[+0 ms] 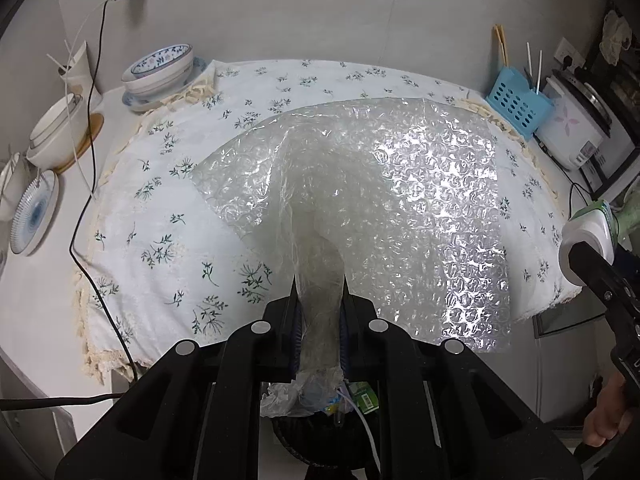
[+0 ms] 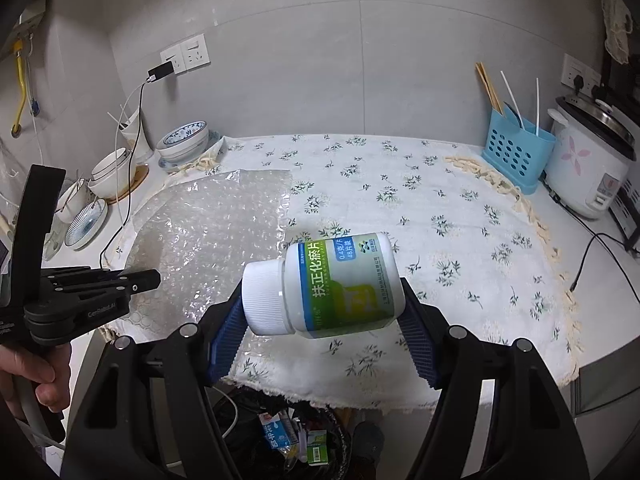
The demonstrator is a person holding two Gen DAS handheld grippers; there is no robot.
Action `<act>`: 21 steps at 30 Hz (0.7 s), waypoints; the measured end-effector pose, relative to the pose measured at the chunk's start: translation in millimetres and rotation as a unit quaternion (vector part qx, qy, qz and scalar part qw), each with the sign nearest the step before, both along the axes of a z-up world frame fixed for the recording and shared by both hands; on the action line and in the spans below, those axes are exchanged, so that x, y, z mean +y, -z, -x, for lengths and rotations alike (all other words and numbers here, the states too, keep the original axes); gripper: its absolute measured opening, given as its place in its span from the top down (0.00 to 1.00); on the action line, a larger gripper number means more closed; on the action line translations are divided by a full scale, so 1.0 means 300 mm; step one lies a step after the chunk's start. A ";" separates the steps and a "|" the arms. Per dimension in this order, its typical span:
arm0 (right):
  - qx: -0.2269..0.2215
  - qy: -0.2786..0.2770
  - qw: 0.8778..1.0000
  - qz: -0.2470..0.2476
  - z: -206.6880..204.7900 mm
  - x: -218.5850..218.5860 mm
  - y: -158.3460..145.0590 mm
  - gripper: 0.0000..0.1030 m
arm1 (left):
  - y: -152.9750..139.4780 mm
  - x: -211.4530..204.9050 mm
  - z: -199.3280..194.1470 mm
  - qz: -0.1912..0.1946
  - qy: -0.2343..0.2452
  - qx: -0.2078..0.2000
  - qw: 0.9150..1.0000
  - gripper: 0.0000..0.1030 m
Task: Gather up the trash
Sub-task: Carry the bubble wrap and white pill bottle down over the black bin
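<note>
- Left wrist view: left gripper (image 1: 320, 300) is clamped tight on a bunched corner of the bubble wrap (image 1: 400, 200), bottom centre of frame. Rest of the sheet fans out up and to the right over the floral tablecloth (image 1: 160, 208). Trash bin (image 1: 320, 404) peeks through the gap under the jaws at the bottom w/ wrappers already in it. Right gripper's bottle shows at the far right edge.
- Right wrist view: right gripper (image 2: 320, 300) holds the pill bottle (image 2: 328, 284) sideways btwn its blue pads (image 2: 416, 344), cap to the left, lower centre of frame. The bottle is held clear of the cloth. Bin sits bottom centre, directly below the table edge.
- Step imo: both bits of trash are picked up and on their way to the bin.
- Next: get each one over the bin mouth, then let go. Bubble wrap is big and floppy, prob needs stuffing or it'll drape over the rim.
</note>
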State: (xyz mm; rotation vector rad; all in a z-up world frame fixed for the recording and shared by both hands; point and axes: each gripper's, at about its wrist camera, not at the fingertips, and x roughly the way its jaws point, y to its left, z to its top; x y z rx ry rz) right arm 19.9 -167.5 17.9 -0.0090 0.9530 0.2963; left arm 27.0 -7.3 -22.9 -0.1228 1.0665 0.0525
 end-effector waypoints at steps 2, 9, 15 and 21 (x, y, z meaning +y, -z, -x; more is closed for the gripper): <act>0.001 0.003 1.000 -0.001 0.032 0.001 -0.001 0.35 | 0.000 0.001 0.030 0.001 0.003 0.000 1.000 0.87; -0.001 0.009 1.000 -0.003 0.151 0.006 -0.012 0.35 | 0.020 -0.005 0.145 0.012 0.017 0.002 1.000 0.87; 0.005 0.014 1.000 0.005 0.254 0.012 -0.004 0.35 | 0.050 -0.020 0.241 0.022 0.028 0.004 0.999 0.87; 0.018 0.024 1.000 0.006 0.341 0.006 0.028 0.35 | 0.083 -0.034 0.333 0.021 0.042 0.010 0.999 0.87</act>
